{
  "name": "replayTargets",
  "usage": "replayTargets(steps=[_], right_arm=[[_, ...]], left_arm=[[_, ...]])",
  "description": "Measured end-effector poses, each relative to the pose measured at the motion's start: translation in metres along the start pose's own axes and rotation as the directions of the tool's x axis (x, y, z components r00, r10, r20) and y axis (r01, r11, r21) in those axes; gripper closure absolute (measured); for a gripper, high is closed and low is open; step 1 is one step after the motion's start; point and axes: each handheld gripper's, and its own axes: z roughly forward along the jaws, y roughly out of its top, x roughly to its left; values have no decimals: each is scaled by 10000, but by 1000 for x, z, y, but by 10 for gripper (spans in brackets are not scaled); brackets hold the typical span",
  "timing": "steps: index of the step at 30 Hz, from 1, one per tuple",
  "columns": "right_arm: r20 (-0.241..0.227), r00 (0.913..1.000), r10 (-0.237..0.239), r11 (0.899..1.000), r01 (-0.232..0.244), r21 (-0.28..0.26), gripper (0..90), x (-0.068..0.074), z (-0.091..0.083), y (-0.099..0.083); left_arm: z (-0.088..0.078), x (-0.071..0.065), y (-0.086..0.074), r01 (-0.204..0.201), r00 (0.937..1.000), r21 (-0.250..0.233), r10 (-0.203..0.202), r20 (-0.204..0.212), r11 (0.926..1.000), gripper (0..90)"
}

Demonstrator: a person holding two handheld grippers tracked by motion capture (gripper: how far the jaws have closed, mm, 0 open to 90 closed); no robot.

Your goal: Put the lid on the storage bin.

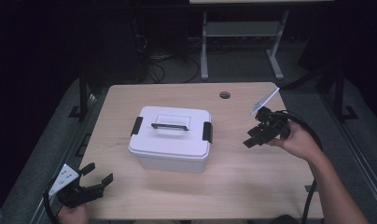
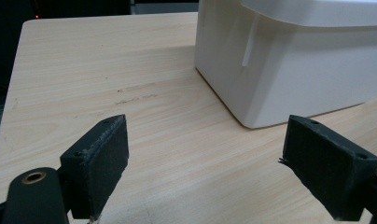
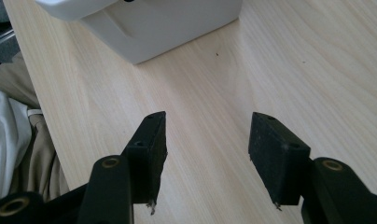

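Observation:
A white plastic box (image 1: 170,138) with a lid, a dark handle and black side latches stands in the middle of the wooden table (image 1: 252,177). My left gripper (image 1: 97,175) rests at the table's near left corner, jaws wide apart and empty, pointing toward the box (image 2: 289,60). To the right of the box, my right gripper (image 1: 253,136) is held above the table, open with nothing between its pads (image 3: 207,140). The box's lower corner (image 3: 158,23) lies ahead of it in the right gripper view.
A round cable hole (image 1: 225,94) sits near the table's far edge. Behind the table stand white desk legs (image 1: 204,46) and cables on the floor. A person's clothing (image 3: 9,135) lies past the table's near edge.

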Motion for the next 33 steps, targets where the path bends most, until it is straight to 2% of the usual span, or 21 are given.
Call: replayTargets(steps=[28,33], right_arm=[[-226,9983,545,9985,-545,2,452,-3,17,-36],[-291,9975,650,9977,-644,212,449,-4,24,-44]], left_arm=[[1,-1,1,-103,9999,26,103,63,9999,135],[1,-1,0,-108,9999,49,108,43,9999,135]])
